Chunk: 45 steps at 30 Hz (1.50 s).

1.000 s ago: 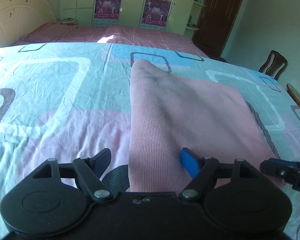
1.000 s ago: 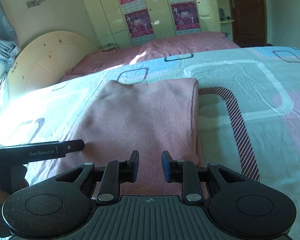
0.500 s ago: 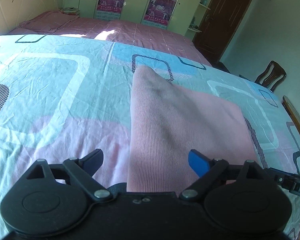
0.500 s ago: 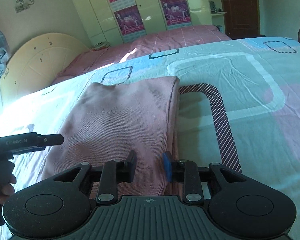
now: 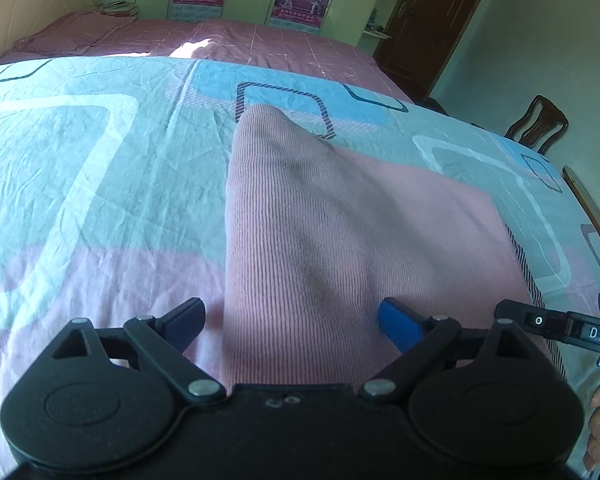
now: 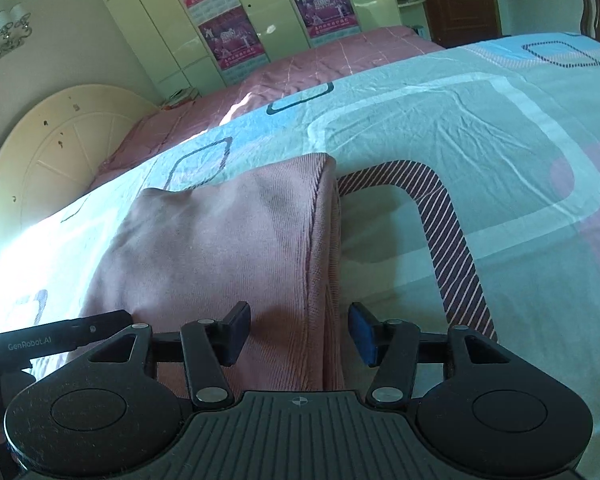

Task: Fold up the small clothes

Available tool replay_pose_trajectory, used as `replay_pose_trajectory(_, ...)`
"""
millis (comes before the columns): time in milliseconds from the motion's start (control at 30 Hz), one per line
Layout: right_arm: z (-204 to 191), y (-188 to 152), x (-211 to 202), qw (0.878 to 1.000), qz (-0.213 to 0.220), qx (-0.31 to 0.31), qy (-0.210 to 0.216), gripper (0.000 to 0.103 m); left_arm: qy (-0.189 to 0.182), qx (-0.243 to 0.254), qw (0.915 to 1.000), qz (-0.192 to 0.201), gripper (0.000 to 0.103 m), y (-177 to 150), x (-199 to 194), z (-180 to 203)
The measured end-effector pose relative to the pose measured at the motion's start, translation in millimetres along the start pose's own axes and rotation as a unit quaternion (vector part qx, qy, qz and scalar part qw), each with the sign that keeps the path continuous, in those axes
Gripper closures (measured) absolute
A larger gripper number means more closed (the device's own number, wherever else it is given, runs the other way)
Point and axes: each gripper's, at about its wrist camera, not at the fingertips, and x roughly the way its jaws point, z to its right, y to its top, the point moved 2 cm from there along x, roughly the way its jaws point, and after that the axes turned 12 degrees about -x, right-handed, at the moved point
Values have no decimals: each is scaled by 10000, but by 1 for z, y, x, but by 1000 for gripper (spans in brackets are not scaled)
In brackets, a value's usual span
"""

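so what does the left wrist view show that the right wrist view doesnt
Only the left wrist view: the garment's left edge, with the open left gripper straddling it.

Only the right wrist view: a wall lamp and the garment's layered right edge, with the open right gripper straddling it.

Both: the folded pink garment on the patterned bedsheet, the posters, the brown door and a wooden chair.

Beyond my fingers I saw a patterned bedsheet (image 5: 100, 168), then a pink bed (image 5: 228, 44), a postered wardrobe (image 6: 236, 28), a brown door (image 5: 440, 20) and a chair (image 5: 540, 124) far right.
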Motion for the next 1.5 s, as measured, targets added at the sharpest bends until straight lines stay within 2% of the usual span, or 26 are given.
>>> replay_pose_trajectory(133,7,0,9,9996,83,117,223,49,-103,56,9999,24,9,-2,7,3)
replay_pose_trajectory(200,6,1,12,9989,83,190,423,50,-171,112,9998,6,14,-1,10,7)
replay_pose_trajectory(300,1,3,16,9990,62,8,451,50,-209,173,9996,-4,24,0,10,12)
replay_pose_trajectory(367,3,4,17,9989,46,22,458,59,-231,158,9996,-11,28,0,9,12)
replay_pose_trajectory(433,5,4,19,9973,-25,204,700,77,-262,189,9995,2,34,0,8,13)
replay_pose_trajectory(667,0,4,15,9968,-1,218,763,83,-224,167,9996,40,58,5,-1,16)
replay_pose_trajectory(767,-3,5,7,9961,98,304,826,83,-209,240,9995,69,63,6,-8,19)
replay_pose_trajectory(933,-9,9,-12,9910,340,587,1156,83,-282,330,9988,208,67,8,-27,27)
replay_pose_trajectory(1167,-42,16,-33,9881,503,533,1355,83,-248,429,9981,372,68,13,-60,20)
replay_pose_trajectory(1333,-82,19,-40,9865,589,462,1458,83,-237,460,9973,513,68,18,-91,-6)
replay_pose_trajectory(1500,-146,20,-35,9866,667,357,1448,83,-368,477,9962,635,69,30,-123,-52)
